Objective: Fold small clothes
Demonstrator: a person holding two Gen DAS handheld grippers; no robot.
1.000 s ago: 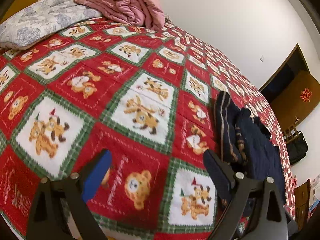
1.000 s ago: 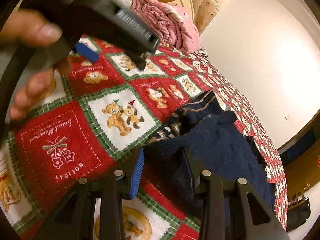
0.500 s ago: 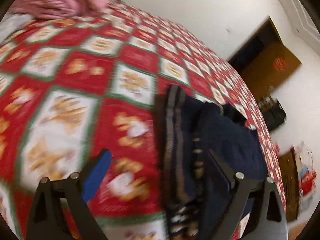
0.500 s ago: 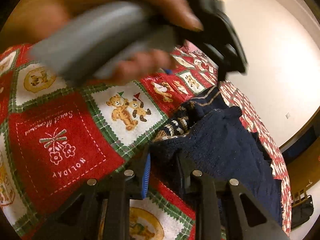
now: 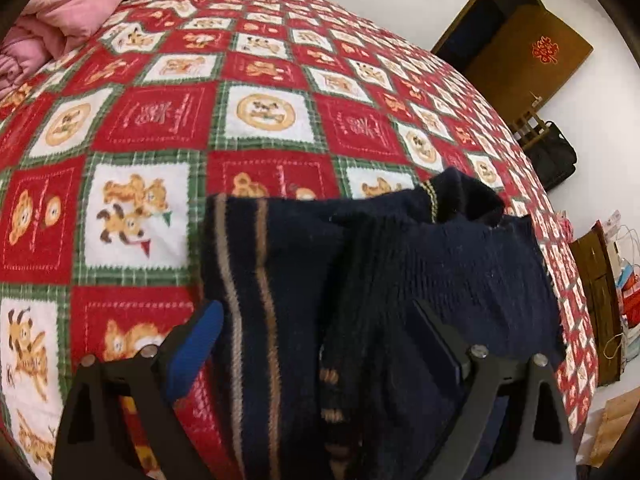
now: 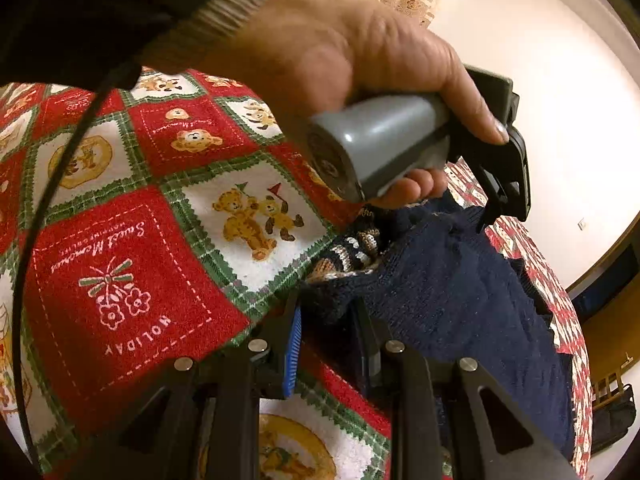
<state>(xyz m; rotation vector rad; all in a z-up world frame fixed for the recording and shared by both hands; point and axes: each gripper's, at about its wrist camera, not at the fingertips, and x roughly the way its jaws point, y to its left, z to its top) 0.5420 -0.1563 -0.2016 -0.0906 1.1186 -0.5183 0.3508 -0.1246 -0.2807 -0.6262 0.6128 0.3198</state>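
Left wrist: my left tool [image 5: 316, 340], released, jaws spread over the navy sweater [image 5: 400, 264] bunched near the bed [image 5: 160, 120] edge; striped hem lengthwise away from me. Right wrist: my right tool [image 6: 332, 344] clenched on the sweater's corner. Folding barely begun; all folds remain.

On the bedspread [image 6: 132, 292], a red patch at about eight o'clock in the right wrist view carries stitched words, seen upside down: "HOLIDAY" and "Sweet Moment". The brown door [image 5: 528, 56] at two o'clock in the left wrist view bears a red emblem [image 5: 545, 50], too small to read.
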